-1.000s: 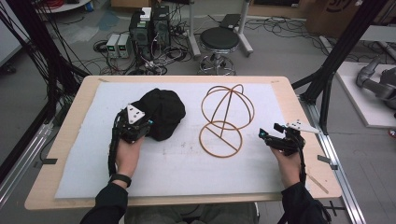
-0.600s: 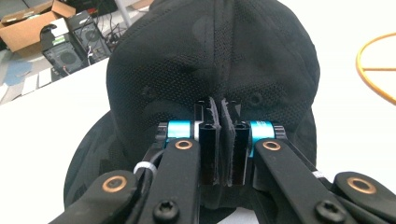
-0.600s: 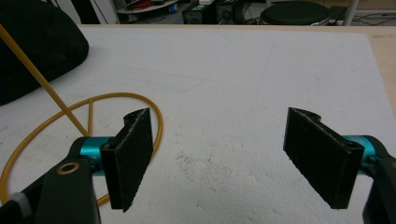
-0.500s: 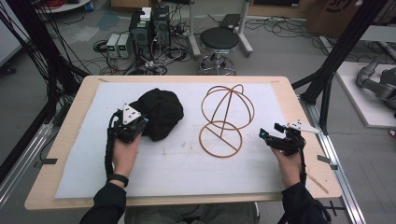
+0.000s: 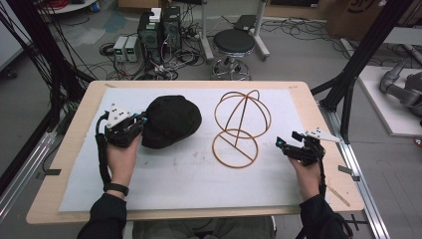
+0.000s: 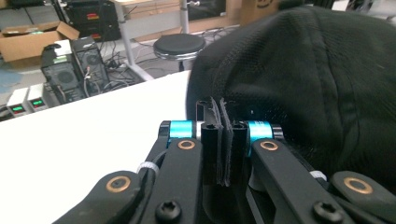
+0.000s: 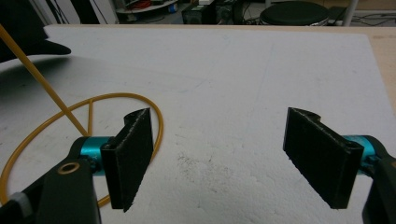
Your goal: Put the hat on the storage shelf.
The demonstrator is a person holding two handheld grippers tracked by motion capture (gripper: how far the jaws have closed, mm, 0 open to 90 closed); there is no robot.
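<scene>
A black cap (image 5: 170,121) is seen lying on the white sheet (image 5: 189,179) that covers the wooden desk (image 5: 74,149), in the left half of the sheet as the high view presents it. The left gripper (image 5: 141,121) is held at the cap's left edge, and in the left gripper view its two black jaws are seen pressed together with a thin fold of the cap's black fabric (image 6: 219,116) pinched between the pads; the jaws have just been closing onto this edge. The crown of the cap (image 6: 308,79) rises immediately behind and to the right of the clenched jaws in that view. Just right of the cap, and apart from it, a wire stand (image 5: 241,127) of yellow-brown rod is placed near the middle of the sheet: a flat ring rests on the sheet and a dome of curved rods is carried above it on a slanted stem. The right gripper (image 5: 284,146) is held near the right edge of the sheet, beside the stand's base ring but not touching it. In the right gripper view its jaws stand wide apart, released, with bare white sheet between the pads (image 7: 135,154); part of the base ring (image 7: 93,105) is visible behind the left-hand pad.
</scene>
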